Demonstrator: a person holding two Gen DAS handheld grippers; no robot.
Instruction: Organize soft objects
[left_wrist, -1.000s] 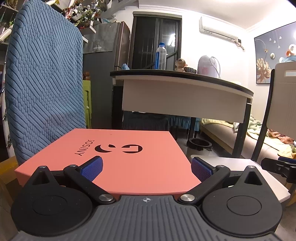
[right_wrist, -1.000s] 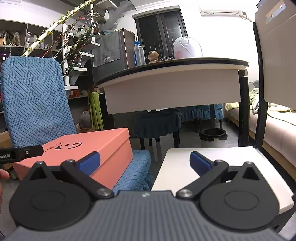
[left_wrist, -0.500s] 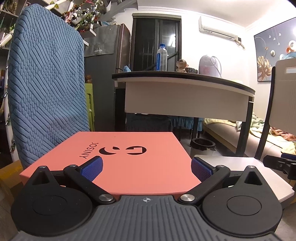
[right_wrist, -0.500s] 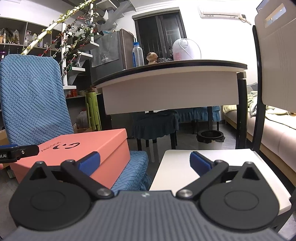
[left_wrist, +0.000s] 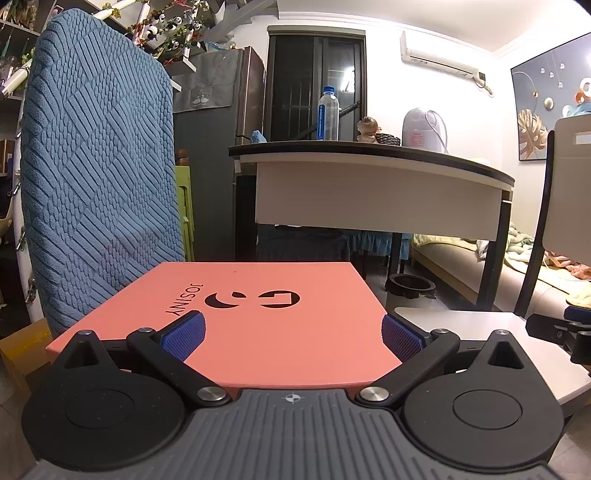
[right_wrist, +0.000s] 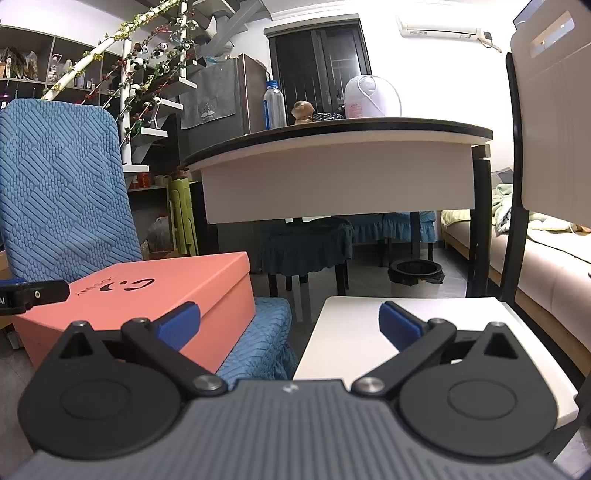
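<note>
A salmon-pink lidded box (left_wrist: 258, 314) printed JOSINY lies on the seat of a chair with a blue knitted cover (left_wrist: 99, 177). My left gripper (left_wrist: 291, 334) hovers open just over the box's near edge, its blue pads apart and holding nothing. From the right wrist view the same box (right_wrist: 147, 299) sits on the blue chair (right_wrist: 62, 184) at the left. My right gripper (right_wrist: 290, 319) is open and empty, spanning the gap between the blue seat and a white chair seat (right_wrist: 369, 332). No loose soft item shows near either gripper.
A curved dark-topped table (left_wrist: 369, 177) stands ahead with a water bottle (left_wrist: 328, 112), a figurine and a white appliance on it. A black bin (right_wrist: 415, 275) sits on the floor beneath. A sofa with blankets (left_wrist: 535, 266) lies right; stairs and shelves stand left.
Both views have shifted slightly: the left gripper has eased back and turned a little, the right one has drifted right and lower. Both grippers stay open and empty.
</note>
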